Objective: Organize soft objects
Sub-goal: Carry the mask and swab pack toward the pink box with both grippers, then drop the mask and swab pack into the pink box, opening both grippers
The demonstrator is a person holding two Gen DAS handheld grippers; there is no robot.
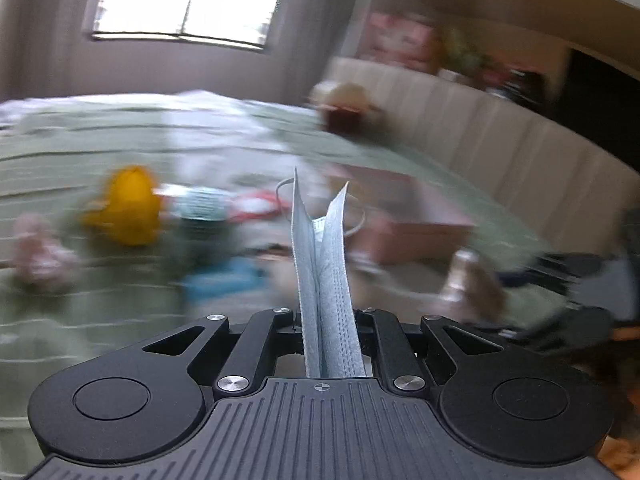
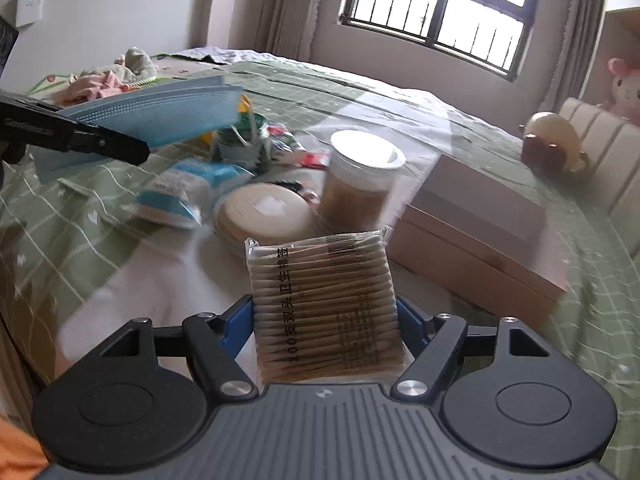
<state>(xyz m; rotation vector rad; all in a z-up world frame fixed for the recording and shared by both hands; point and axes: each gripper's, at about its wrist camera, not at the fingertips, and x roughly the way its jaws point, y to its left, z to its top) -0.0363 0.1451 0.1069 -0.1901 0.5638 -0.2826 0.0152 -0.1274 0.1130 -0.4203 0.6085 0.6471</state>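
My left gripper (image 1: 328, 320) is shut on a small stack of pale blue face masks (image 1: 324, 264), which stand edge-on between the jaws and fan apart at the far end. In the right wrist view the same left gripper (image 2: 120, 146) comes in from the left, above the bed, with the blue masks (image 2: 160, 116) sticking out past its tip. My right gripper (image 2: 325, 314) is shut on a clear packet of cotton swabs (image 2: 320, 280), with the blue pads (image 2: 412, 320) pressing its two sides. The packet is held upright over the bed.
A green checked bedspread (image 2: 60, 208) carries a pile: a clear jar with a white lid (image 2: 362, 176), a round wooden-lidded container (image 2: 260, 208), a blue-and-white pack (image 2: 176, 196) and a pink lidded box (image 2: 480, 216) on the right. A plush toy (image 2: 552, 140) lies by the headboard.
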